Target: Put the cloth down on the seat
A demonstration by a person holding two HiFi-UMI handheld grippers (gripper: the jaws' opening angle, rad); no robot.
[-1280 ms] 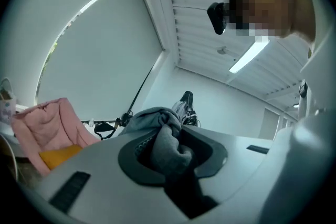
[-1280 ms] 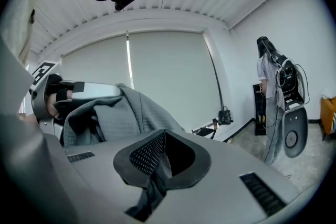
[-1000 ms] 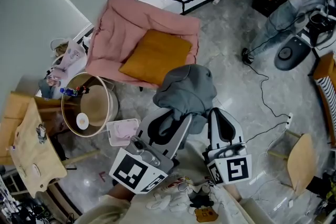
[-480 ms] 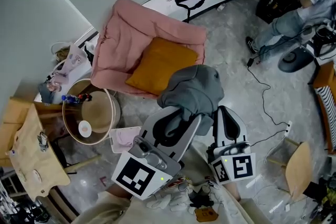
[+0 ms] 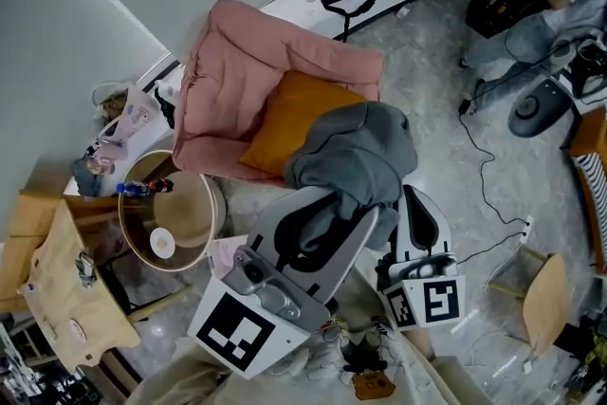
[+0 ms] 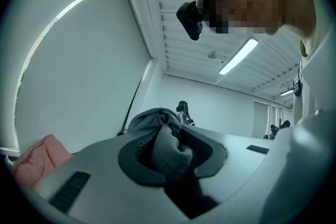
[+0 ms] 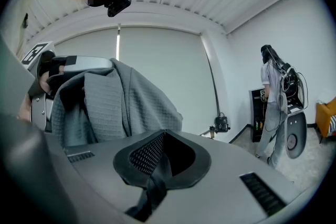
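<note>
Left tongs clenched on grey cloth, raised near pink armchair; right tongs clenched empty just beside the cloth.

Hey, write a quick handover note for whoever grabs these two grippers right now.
Left gripper: shut on the grey cloth, which is held up in a bunch.
Right gripper: shut, holding nothing, beside the cloth.
Pink armchair with the orange cushion is just ahead; the cloth is not on it yet.
Done: cloth is in hand.
Left: bring it over the seat, lower it, and open the left jaws.
</note>
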